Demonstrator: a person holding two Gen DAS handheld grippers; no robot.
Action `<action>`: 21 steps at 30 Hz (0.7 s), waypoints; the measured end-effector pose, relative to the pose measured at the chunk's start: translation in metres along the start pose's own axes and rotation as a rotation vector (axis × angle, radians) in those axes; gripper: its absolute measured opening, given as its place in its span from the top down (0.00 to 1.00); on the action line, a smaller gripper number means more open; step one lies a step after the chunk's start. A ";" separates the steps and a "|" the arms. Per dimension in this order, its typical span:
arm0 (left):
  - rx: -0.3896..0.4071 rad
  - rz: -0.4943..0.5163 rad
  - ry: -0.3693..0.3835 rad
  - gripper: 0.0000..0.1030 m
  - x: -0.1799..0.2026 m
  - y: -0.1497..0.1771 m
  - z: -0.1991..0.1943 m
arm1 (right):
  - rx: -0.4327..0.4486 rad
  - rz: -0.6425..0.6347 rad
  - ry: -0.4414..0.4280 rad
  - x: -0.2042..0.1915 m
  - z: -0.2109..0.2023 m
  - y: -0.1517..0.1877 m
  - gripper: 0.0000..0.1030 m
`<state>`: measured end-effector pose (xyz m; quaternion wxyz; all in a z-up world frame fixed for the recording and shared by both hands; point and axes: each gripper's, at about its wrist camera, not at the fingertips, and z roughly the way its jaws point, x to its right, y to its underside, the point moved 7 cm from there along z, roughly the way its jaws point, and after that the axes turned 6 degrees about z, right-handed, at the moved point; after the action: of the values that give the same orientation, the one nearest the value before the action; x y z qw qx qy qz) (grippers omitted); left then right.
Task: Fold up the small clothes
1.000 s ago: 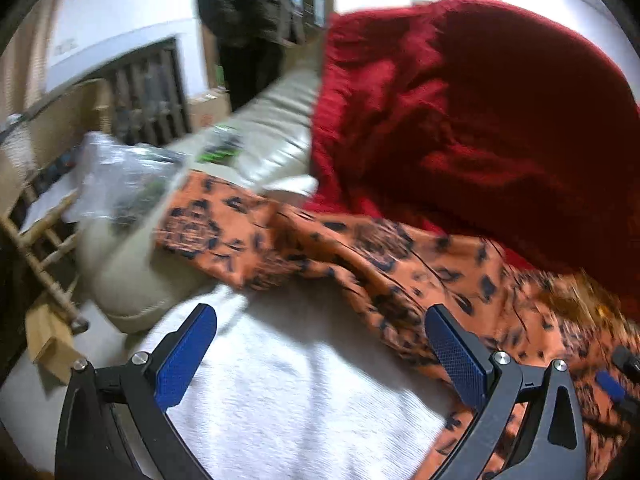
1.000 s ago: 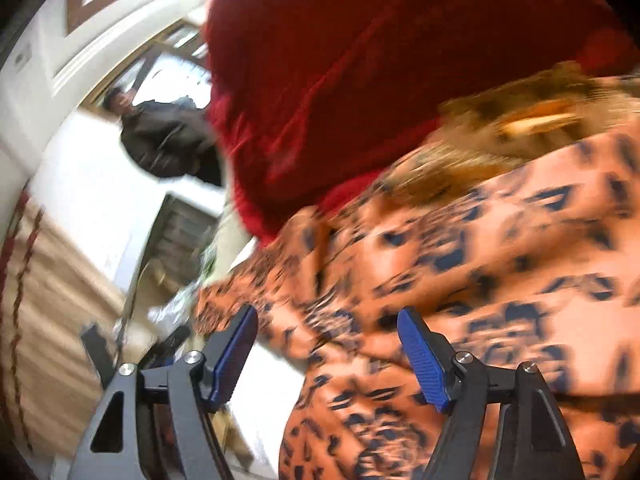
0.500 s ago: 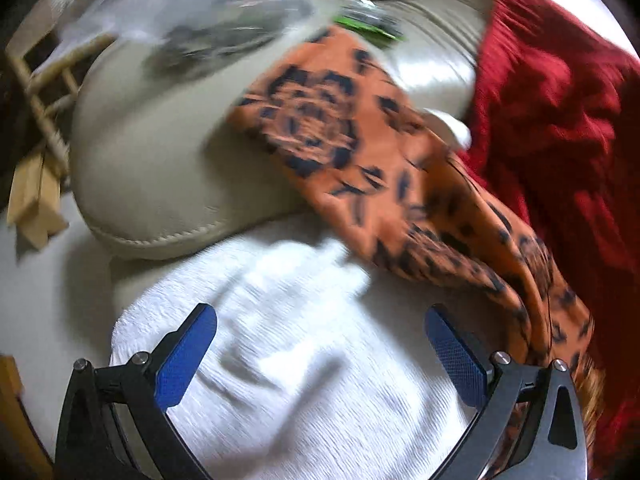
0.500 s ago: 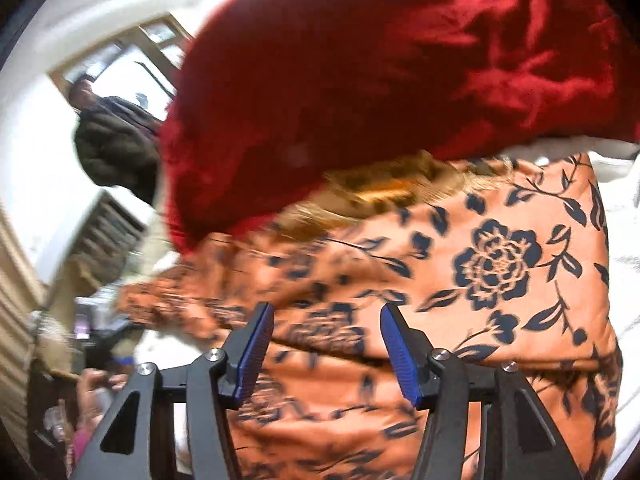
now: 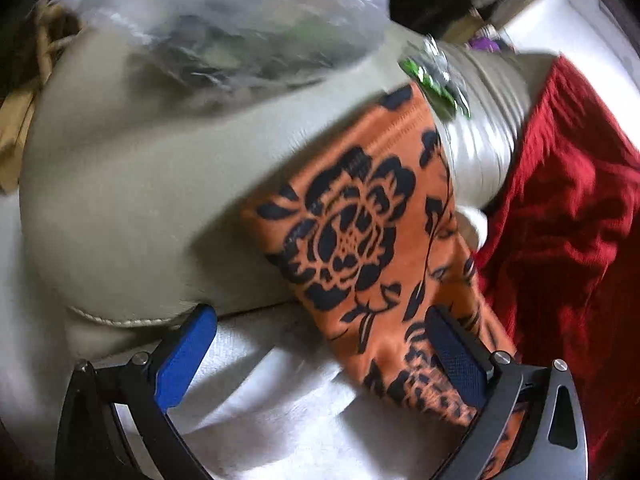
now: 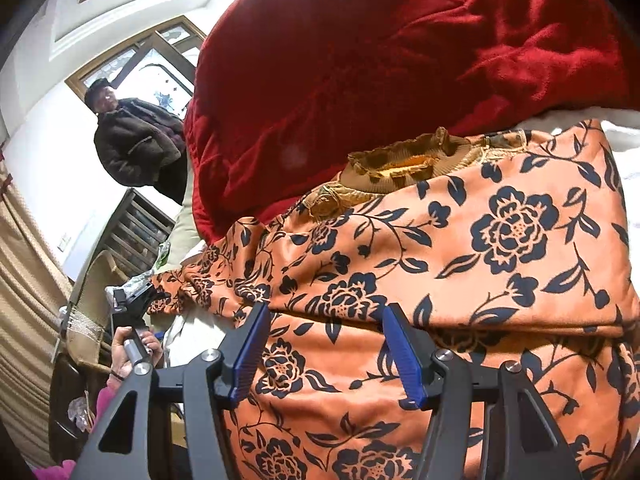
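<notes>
An orange garment with a dark floral print (image 6: 460,264) lies spread on a white towel. Its right sleeve is folded over the body. Its left sleeve (image 5: 360,240) stretches out over a beige sofa arm (image 5: 132,208). My left gripper (image 5: 320,356) is open, low over the towel (image 5: 280,412), with the sleeve's near part by its right finger. My right gripper (image 6: 326,354) is open, jaws fairly close together, just over the garment's front below the fold edge. The left gripper also shows in the right wrist view (image 6: 128,304), at the sleeve's end.
A red blanket (image 6: 380,60) is heaped behind the garment and shows at the right in the left wrist view (image 5: 568,220). A clear plastic bag (image 5: 240,28) lies on the sofa arm. A person in a dark coat (image 6: 136,144) stands in the background.
My left gripper has moved closer to the outstretched sleeve on the sofa arm. My right gripper has narrowed its opening and drawn back over the garment's front.
</notes>
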<state>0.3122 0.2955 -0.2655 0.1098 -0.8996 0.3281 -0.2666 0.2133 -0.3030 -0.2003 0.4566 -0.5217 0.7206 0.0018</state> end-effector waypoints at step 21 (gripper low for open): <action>0.003 -0.048 0.145 0.58 0.020 0.001 0.032 | 0.003 -0.016 -0.025 -0.009 0.001 -0.001 0.41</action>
<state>0.3420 0.2828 -0.2839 0.0808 -0.8853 0.3130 -0.3342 0.2146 -0.2965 -0.1947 0.4664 -0.5265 0.7108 0.0035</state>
